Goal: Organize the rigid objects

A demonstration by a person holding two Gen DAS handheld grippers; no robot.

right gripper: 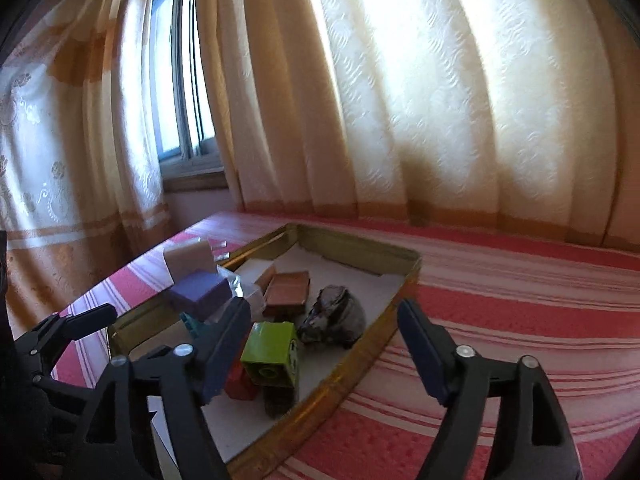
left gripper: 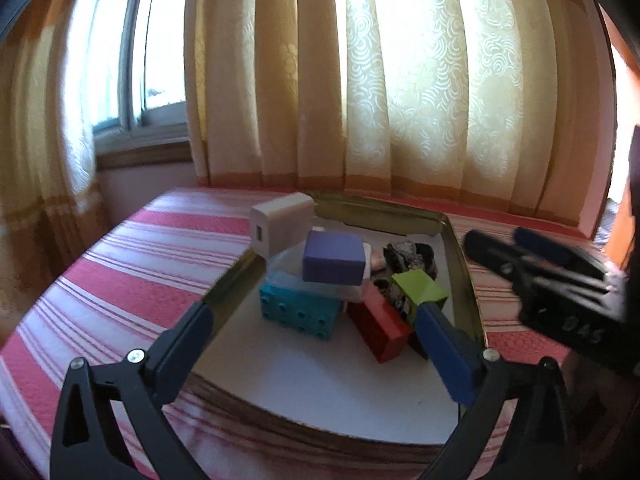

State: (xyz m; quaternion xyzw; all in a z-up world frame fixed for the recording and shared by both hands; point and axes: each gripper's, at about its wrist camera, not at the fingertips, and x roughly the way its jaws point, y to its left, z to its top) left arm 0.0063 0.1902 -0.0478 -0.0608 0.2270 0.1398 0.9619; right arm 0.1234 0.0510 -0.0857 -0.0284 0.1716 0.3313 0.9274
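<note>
You've got a bed or couch top covered in a red-and-white striped cloth (left gripper: 132,264), pushed up against cream patterned curtains (left gripper: 420,80) with a brown band along the hem. There's a gap in them on the left where a window (left gripper: 160,60) and its sill show, and daylight is blasting through the fabric.

Sitting on the cloth is a shallow gold-rimmed tin tray (right gripper: 344,372) with a white bottom, and that's where the pile is: a teal studded brick (left gripper: 298,312), a red block (left gripper: 378,328), a lime green block (right gripper: 272,354), a purple block (left gripper: 334,258) perched on top of the heap, and a white charger (left gripper: 280,224) tipped over the tray's left rim. Further back there's a brown block (right gripper: 288,288) and a crumpled dark foil lump (right gripper: 332,316).

Your left gripper (left gripper: 316,344) is spread wide and holding nothing, its tips on either side of the near end of the tray with the blocks just ahead. Your right gripper (right gripper: 324,356) is open too and empty: one finger hangs over the inside of the tray next to the green block, the other over the cloth outside the right rim.
</note>
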